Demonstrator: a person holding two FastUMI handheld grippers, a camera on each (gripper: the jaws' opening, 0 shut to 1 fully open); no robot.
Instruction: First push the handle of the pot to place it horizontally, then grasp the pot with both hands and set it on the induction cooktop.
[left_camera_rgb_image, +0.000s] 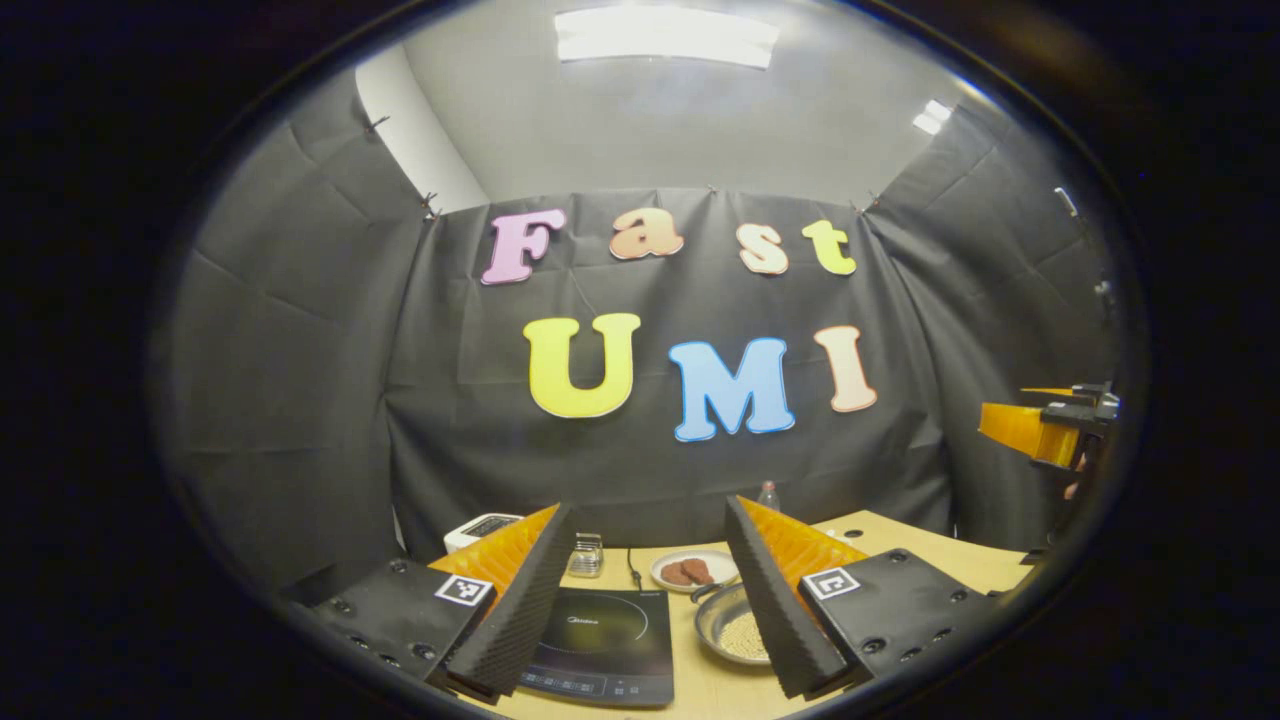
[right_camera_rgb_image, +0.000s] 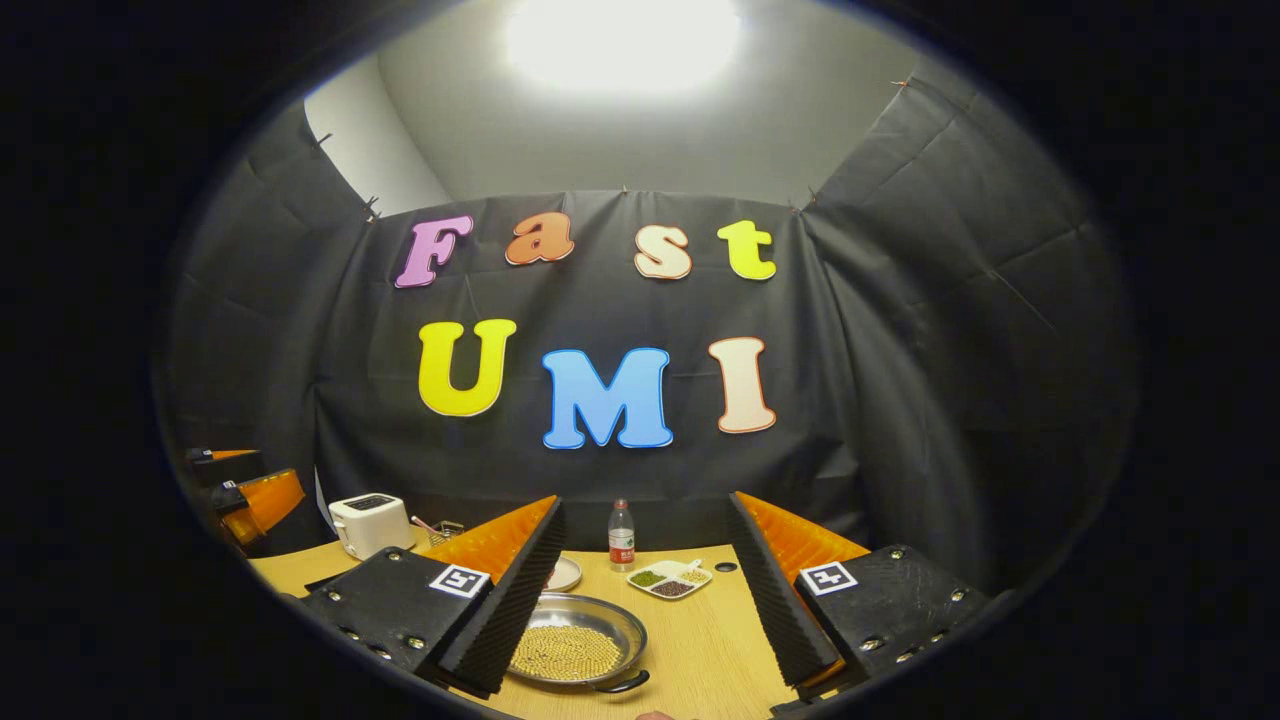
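Left to right across the tabletop (right_camera_rgb_image: 700, 650), as seen in both gripper views.

Far left: white toaster (right_camera_rgb_image: 370, 523), small wire rack (left_camera_rgb_image: 586, 555) just beside it. Then black induction cooktop (left_camera_rgb_image: 600, 645), flat, glass top bare, near the front edge.

Left tongs (left_camera_rgb_image: 648, 590): held high over the cooktop, fingers wide apart, clamped on nothing. Also seen at the left margin of the right gripper view as an orange body.

Centre: pot (right_camera_rgb_image: 575, 640), a shallow steel pan, resting on the tabletop just right of the cooktop, apart from it. Filled with small pale beads or grains. Dark handle (right_camera_rgb_image: 622, 684) at the near rim in the right gripper view; a second handle at the far rim in the left gripper view. Not yet on the cooktop.

Behind the pot: plate (left_camera_rgb_image: 690, 570) with brown pieces, bottle (right_camera_rgb_image: 621, 535), divided dish (right_camera_rgb_image: 668, 578) of assorted grains.

Right tongs (right_camera_rgb_image: 645, 590): above the pot, fingers wide apart, empty.

Handling estimate: rigid metal, smooth rim, likely slippery against foam pads. Loose fill adds weight and will shift or spill on any tilt. Best taken at opposite rim points or the two handles, lifted level, both sides together. Handle push first: light, sideways, so the pan turns without sliding.
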